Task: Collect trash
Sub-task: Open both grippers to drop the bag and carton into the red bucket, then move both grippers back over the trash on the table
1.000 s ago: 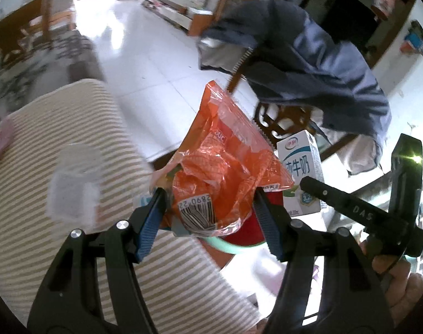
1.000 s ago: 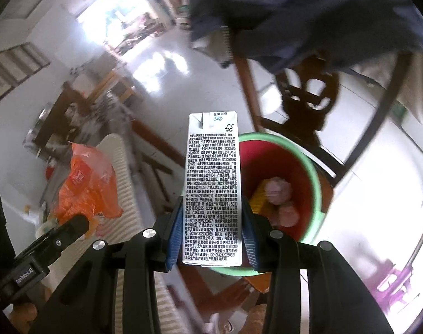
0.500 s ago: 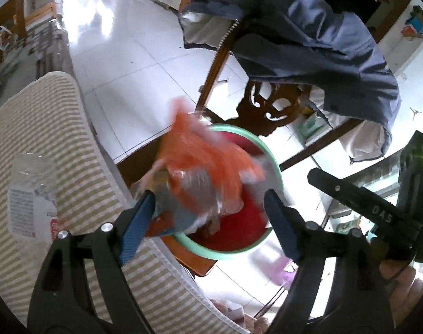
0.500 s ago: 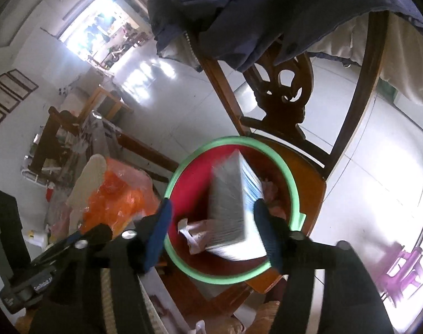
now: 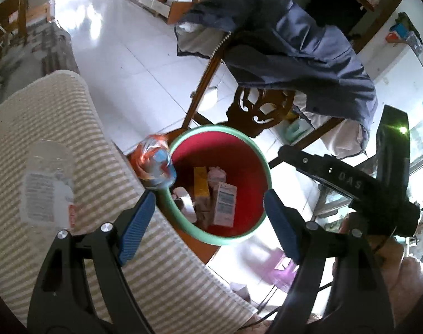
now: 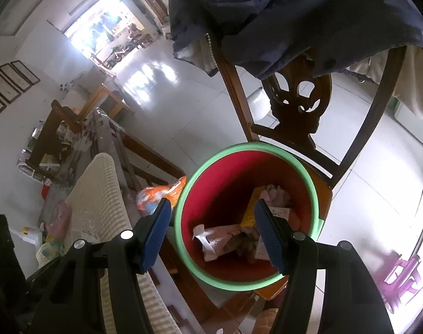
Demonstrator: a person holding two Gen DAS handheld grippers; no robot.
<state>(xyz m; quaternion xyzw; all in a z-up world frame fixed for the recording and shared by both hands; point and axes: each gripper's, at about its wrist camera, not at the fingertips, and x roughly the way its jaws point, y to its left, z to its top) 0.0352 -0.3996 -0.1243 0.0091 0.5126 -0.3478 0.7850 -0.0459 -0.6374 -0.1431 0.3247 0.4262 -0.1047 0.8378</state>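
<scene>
A red bin with a green rim (image 5: 260,156) (image 6: 313,192) stands on a wooden chair seat. Inside lie a milk carton (image 5: 224,207), a yellow box (image 5: 200,185) and crumpled paper (image 6: 211,238). The orange snack bag (image 5: 155,164) (image 6: 158,194) is blurred at the bin's left rim, outside it. My left gripper (image 5: 208,225) is open and empty above the bin. My right gripper (image 6: 212,232) is open and empty over the bin's mouth.
A striped cream cushion (image 5: 44,144) carries a clear plastic bottle (image 5: 48,183) at the left. A carved wooden chair back (image 6: 297,103) with a navy jacket (image 5: 289,41) draped over it rises behind the bin. The floor (image 5: 122,64) is white tile.
Both grippers opened. The milk carton dropped from the right gripper into the bin. The orange bag left the left gripper and now sits blurred by the bin's left rim.
</scene>
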